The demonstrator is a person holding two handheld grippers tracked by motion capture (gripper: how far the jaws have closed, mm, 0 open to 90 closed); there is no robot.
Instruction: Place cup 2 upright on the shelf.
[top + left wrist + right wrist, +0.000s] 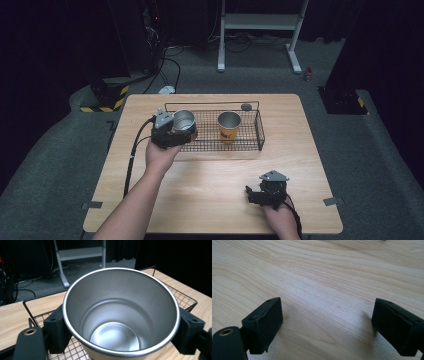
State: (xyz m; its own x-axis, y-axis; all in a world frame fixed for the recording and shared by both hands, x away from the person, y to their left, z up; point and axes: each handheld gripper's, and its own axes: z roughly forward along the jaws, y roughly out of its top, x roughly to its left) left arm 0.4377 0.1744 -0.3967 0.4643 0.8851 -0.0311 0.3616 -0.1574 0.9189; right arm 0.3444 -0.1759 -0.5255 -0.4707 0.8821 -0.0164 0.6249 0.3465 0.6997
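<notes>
The pale wooden table (210, 185) stands on grey carpet in a dark room. The left gripper (176, 131) clamps a steel cup (183, 120) over the wire basket (250, 142); the right gripper (260, 192) rests with jaws spread wide.

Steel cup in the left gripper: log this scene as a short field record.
held item: steel cup, empty, upright
left gripper: shut on the cup, at the wire basket's left end
right gripper: open, nothing between the jaws, low over the table
basket contents: yellow cup, upright
</notes>
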